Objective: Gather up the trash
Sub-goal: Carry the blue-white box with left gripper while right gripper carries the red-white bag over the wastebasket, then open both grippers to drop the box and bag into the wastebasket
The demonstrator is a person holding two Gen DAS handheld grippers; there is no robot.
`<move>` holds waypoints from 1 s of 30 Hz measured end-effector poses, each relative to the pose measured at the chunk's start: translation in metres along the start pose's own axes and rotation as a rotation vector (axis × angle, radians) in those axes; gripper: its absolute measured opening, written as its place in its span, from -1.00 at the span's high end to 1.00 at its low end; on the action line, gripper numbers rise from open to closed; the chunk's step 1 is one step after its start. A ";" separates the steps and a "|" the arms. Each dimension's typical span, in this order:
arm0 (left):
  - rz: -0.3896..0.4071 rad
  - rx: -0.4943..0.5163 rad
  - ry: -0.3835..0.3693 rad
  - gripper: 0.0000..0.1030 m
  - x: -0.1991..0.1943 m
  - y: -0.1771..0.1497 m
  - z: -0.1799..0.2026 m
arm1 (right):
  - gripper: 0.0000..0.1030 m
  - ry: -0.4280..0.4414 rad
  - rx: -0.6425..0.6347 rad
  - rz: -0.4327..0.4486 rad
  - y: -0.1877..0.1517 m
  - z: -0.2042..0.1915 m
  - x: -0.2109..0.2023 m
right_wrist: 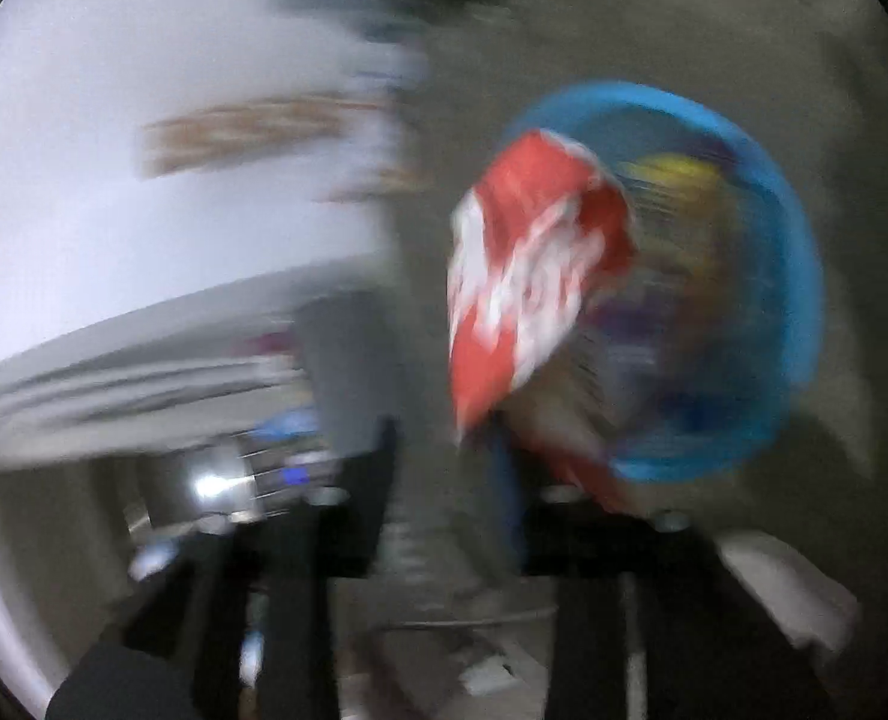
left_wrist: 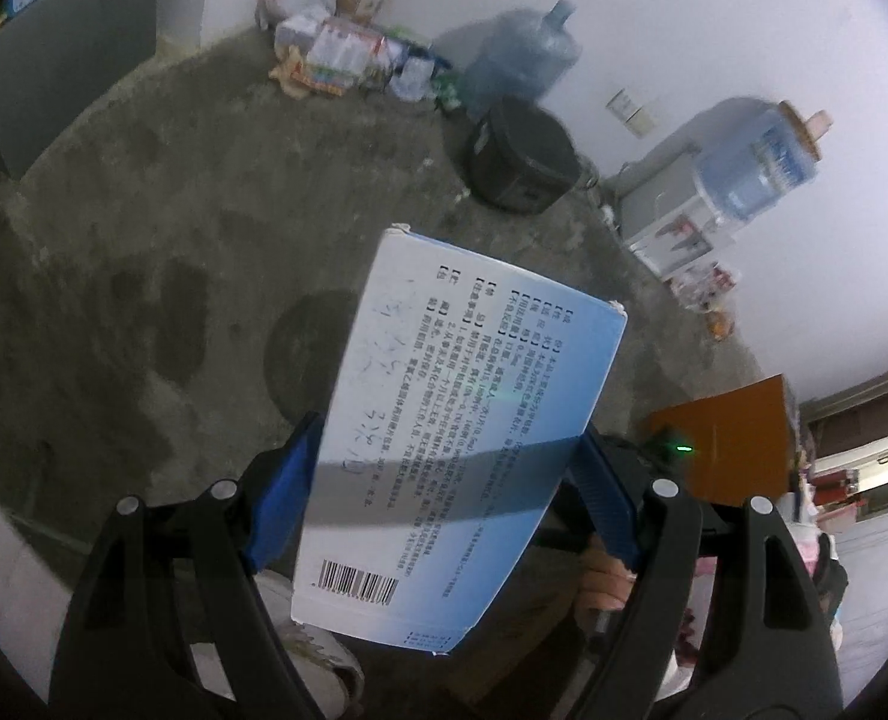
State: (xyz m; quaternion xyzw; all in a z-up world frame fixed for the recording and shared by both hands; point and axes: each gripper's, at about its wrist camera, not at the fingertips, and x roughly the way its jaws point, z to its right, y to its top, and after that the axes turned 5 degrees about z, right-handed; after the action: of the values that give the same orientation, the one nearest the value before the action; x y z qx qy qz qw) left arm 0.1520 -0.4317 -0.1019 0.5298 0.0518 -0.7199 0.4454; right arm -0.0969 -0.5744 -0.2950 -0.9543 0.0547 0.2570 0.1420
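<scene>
The left tool pinches a blue-white box, while the right tool, spread, sits beside a red wrapper over a blue bin.

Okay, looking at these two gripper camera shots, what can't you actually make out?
- Right wrist view: motion blur smears everything; whether the red-and-white wrapper is held by the right hand-held gripper is unclear, and the blue basin contents are unreadable.
- Left wrist view: the box in the left hand-held gripper hides the floor behind; its print is too small.
</scene>
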 end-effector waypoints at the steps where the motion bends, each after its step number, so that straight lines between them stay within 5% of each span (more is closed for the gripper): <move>1: -0.011 -0.003 0.005 -0.47 0.006 0.000 -0.003 | 0.29 -0.052 0.021 0.009 0.003 0.012 0.001; 4: -0.048 -0.006 0.017 -0.47 0.025 -0.002 -0.008 | 0.00 -0.046 0.050 0.062 0.002 0.032 -0.015; 12: -0.130 0.020 0.038 -0.49 0.091 0.006 0.012 | -0.04 -0.029 -0.051 0.145 -0.004 0.007 -0.067; 18: -0.214 -0.029 0.141 -0.65 0.153 0.010 0.007 | -0.12 -0.041 -0.125 0.144 -0.005 -0.017 -0.075; 21: -0.199 -0.081 0.114 -0.65 0.144 0.002 -0.004 | -0.12 -0.050 -0.143 0.137 -0.010 -0.018 -0.074; 30: -0.069 -0.014 0.054 -0.65 0.050 0.012 0.003 | -0.12 -0.139 -0.252 0.136 -0.029 -0.034 -0.070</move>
State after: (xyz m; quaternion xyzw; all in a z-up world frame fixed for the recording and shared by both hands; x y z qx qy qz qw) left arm 0.1561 -0.4695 -0.1367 0.5438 0.0869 -0.7200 0.4224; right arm -0.1359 -0.5552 -0.2243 -0.9387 0.0766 0.3362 0.0066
